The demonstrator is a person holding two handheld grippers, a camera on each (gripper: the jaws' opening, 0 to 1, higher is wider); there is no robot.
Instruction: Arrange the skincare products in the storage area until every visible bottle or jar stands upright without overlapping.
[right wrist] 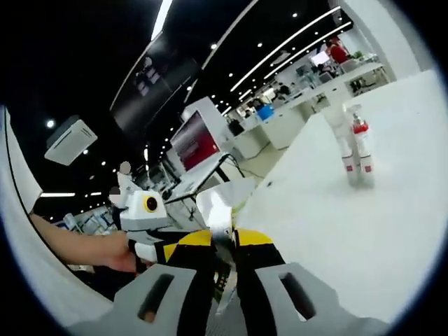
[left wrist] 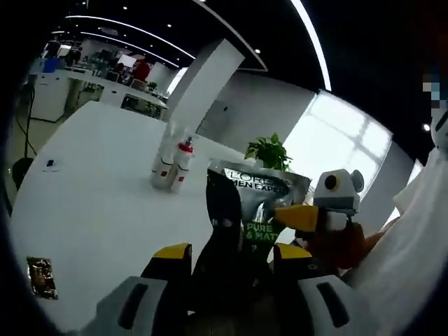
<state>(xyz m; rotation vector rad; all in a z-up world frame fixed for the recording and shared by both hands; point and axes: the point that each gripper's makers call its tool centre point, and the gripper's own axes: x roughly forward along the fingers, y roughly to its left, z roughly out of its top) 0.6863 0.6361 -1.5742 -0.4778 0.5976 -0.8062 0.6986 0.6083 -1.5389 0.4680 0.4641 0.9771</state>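
A dark silver L'Oréal Men Expert tube (left wrist: pixel 260 199) is held up in the air between both grippers. My left gripper (left wrist: pixel 232 253) is shut on its lower end, with the yellow tips on either side of it. From the right, my right gripper (left wrist: pixel 306 220) pinches the tube's edge. In the right gripper view my right gripper (right wrist: pixel 220 239) is shut on the thin silvery crimp of the tube (right wrist: pixel 215 207), and the left gripper (right wrist: pixel 162 249) shows at the left. Two slim white bottles (left wrist: pixel 172 165), one with a red cap, stand upright side by side on the white table (left wrist: pixel 98 203). The same bottles (right wrist: pixel 354 150) stand far off to the right.
A small brown foil packet (left wrist: pixel 42 276) lies near the table's left front edge, and a small dark item (left wrist: pixel 50 166) lies farther back. A potted plant (left wrist: pixel 269 150) stands beyond the table. A person's hand (right wrist: pixel 105 253) and white sleeve (left wrist: pixel 420 231) are close by.
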